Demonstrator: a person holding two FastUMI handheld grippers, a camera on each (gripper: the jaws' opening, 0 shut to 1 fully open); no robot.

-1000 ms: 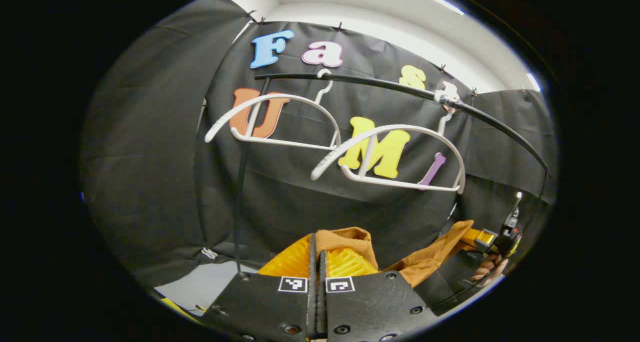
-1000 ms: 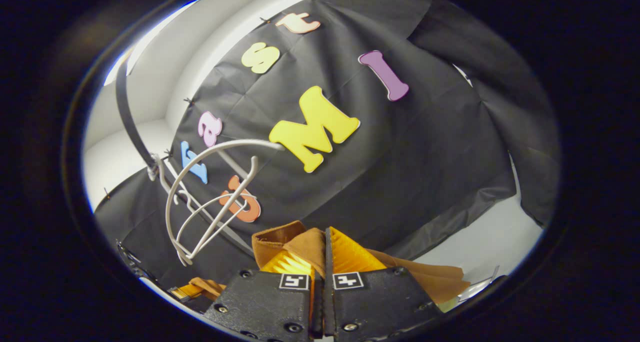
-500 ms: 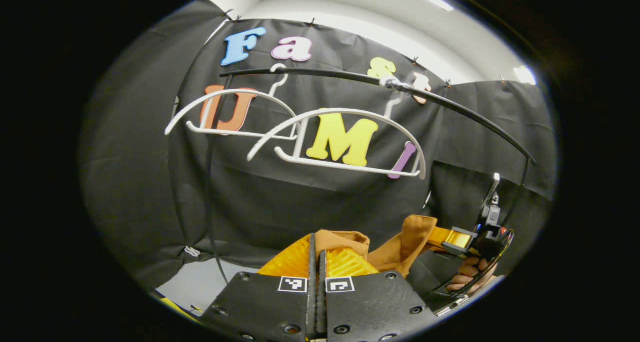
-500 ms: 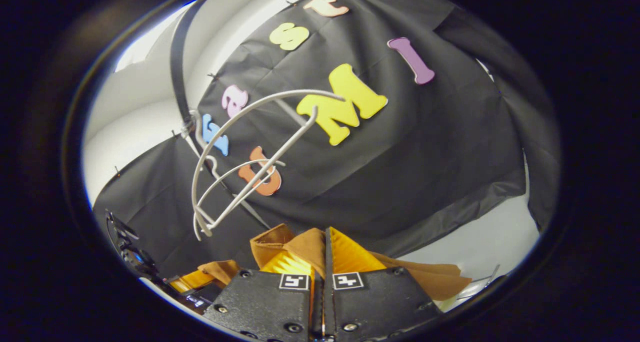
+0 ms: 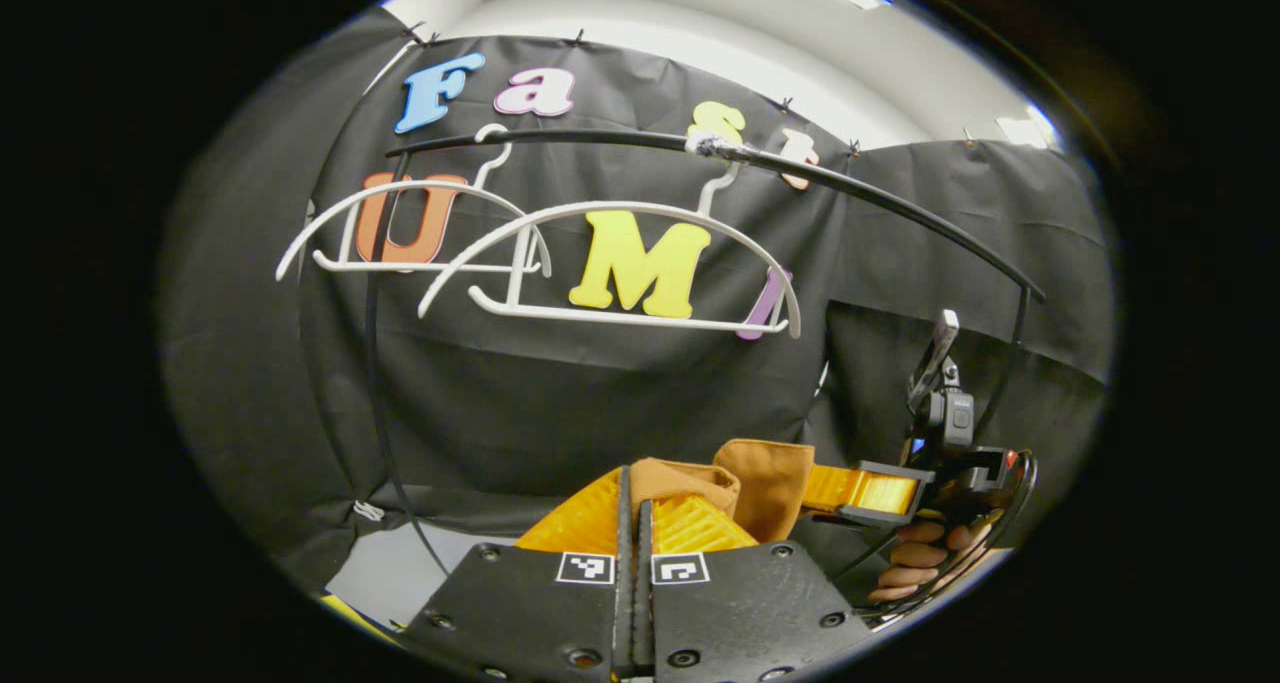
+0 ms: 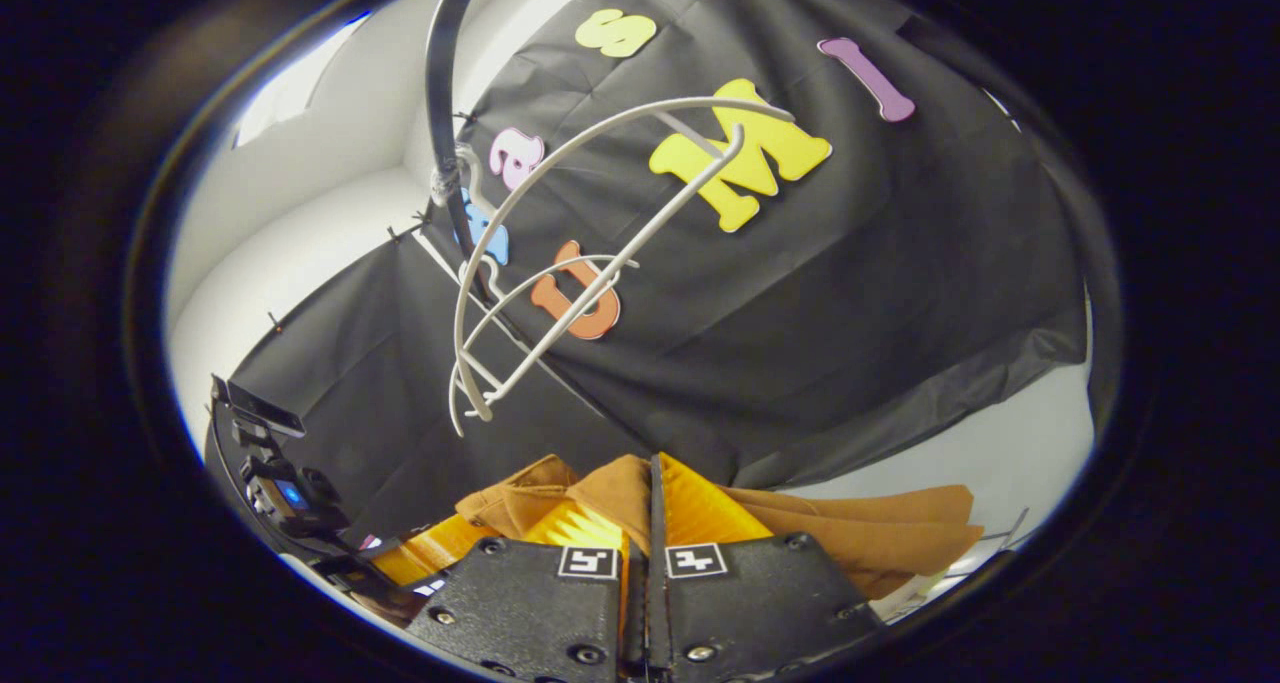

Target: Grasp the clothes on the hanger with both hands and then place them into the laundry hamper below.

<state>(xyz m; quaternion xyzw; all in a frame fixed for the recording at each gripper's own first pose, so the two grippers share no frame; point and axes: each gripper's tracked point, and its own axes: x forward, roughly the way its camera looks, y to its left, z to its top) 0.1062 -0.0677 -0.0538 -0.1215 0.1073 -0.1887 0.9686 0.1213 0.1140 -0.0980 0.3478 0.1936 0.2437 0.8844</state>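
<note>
Cloth (image 5: 690,478), brown, sits pinched in my left claw (image 5: 632,508), whose fingers press together on a fold of it in the left gripper view. The cloth runs right to my right claw (image 5: 845,491), also clamped on it, with my hand (image 5: 925,558) under that claw. Above, two bare white hangers (image 5: 610,273) hang on a black rail (image 5: 850,188), well clear of the cloth.

In the right gripper view, my right claw (image 6: 650,508) grips a bunched edge of the cloth (image 6: 870,533), which spreads to the right below the fingers. My left claw (image 6: 420,558) holds the other end at lower left. The hangers (image 6: 600,253) hang empty from the rail (image 6: 440,83).
</note>
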